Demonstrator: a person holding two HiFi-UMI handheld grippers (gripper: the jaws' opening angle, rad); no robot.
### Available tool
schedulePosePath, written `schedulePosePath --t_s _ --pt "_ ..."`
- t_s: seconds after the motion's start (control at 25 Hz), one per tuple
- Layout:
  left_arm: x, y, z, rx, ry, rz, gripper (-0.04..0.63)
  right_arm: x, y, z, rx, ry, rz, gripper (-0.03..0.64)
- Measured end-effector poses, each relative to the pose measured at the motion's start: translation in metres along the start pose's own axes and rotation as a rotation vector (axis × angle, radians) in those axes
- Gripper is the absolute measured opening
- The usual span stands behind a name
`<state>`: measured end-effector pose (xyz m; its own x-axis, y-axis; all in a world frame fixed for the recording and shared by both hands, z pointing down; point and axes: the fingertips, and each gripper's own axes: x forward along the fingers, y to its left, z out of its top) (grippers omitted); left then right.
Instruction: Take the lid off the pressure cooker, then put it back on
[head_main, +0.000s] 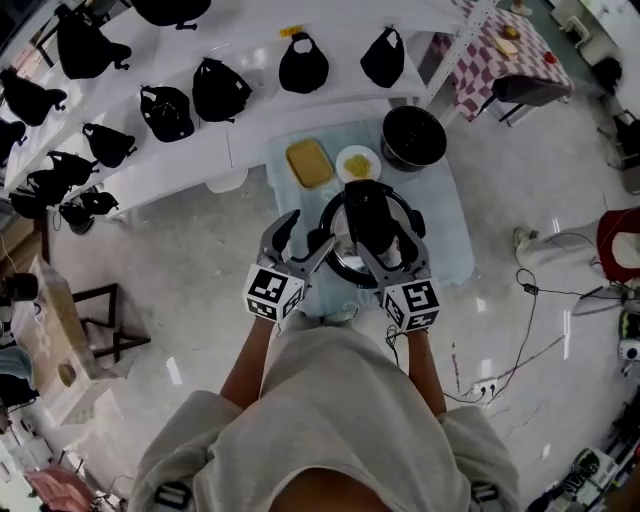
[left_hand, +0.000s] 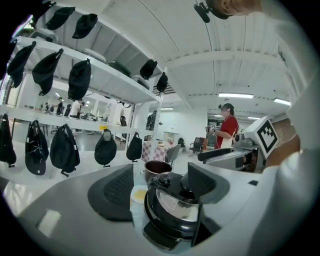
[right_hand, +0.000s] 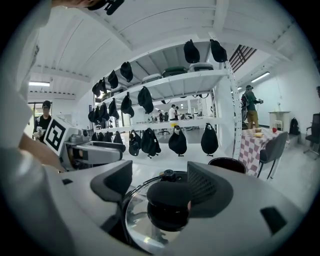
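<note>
Right jaws astride half-hidden lid knob (right_hand: 167, 202)

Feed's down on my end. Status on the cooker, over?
Left gripper open, empty, beside cooker. Right gripper open, jaws astride lid knob, not clamped. Lid on cooker. Dark bowl behind, apart.

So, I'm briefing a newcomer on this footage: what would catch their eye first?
The pressure cooker at the centre of the blue-clothed table, with the right gripper straddling its black lid knob, jaws open, and the left gripper open just to its left. Behind it stand white shelves hung with rows of black caps.
</note>
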<state>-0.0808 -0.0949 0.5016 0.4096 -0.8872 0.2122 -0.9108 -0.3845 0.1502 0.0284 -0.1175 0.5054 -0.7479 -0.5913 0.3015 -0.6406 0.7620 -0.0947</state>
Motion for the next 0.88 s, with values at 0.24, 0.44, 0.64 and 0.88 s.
schedulePosePath --t_s 0.24,0.44,0.64,0.88 --pt "0.007 0.015 -0.002 -0.001 0.011 -0.088 0.322 0.006 0.003 -0.006 -0.011 0.044 -0.069 0.318" --pt "0.012 0.016 -0.005 -0.011 0.018 -0.143 0.322 0.003 0.001 -0.011 -0.061 0.101 -0.087 0.318" --pt "0.016 0.017 -0.006 -0.023 0.019 -0.148 0.322 0.005 -0.002 -0.017 -0.170 0.191 -0.027 0.318" --pt "0.017 0.024 -0.001 -0.048 0.007 -0.111 0.322 0.015 -0.002 -0.026 -0.415 0.345 0.146 0.318"
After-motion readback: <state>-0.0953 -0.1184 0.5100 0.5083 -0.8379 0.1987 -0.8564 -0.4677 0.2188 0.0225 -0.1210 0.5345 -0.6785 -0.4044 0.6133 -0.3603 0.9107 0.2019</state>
